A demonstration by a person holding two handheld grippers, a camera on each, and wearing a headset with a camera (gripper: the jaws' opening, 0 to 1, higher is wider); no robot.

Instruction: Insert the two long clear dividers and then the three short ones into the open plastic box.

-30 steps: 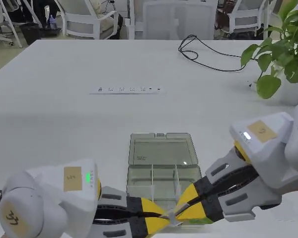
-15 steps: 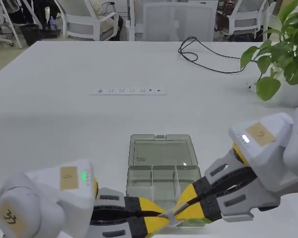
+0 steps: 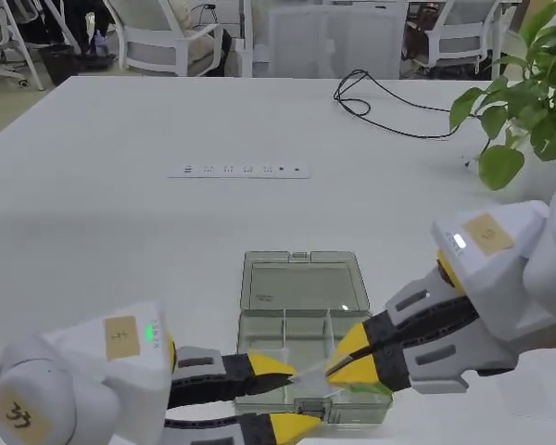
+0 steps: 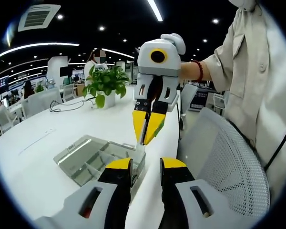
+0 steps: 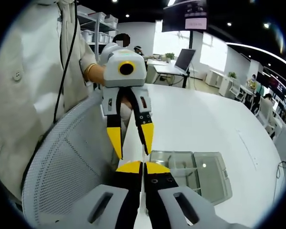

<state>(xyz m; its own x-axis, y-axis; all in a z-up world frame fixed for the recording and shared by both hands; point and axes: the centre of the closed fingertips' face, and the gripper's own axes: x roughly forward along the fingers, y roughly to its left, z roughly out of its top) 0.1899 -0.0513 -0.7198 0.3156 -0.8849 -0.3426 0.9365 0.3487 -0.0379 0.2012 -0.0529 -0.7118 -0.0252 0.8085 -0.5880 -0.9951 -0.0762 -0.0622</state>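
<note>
white desk (image 3: 120,260): broad, plain top that carries everything here.
green potted plant (image 3: 519,102): stands at the far right of the desk, leaves hanging over the edge of its white pot.
clear grey plastic box (image 3: 244,343): sits at the near middle of the desk, open, its front latch facing the person.
flat hinged lid (image 3: 301,278): folded back on the far side of the box and lying flat on the desk.
box contents: clear partitions stand upright inside and split the far part into a row of compartments; the tools hide the near part.
right tool (image 3: 332,369): reaches in from the right over the near half of the box, jaws clenched on a small clear piece.
left tool (image 3: 301,397): comes in from the near left, jaws released and spread apart, tips just beside the right tool's tips, gripping nothing.
black cable (image 3: 380,97): looped on the far right of the desk, near the plant.
white power strip (image 3: 236,170): lies flat, well beyond the box.
short clear divider (image 3: 308,375): held at the right tool's tips, above the near part of the box, between the two tools.
</note>
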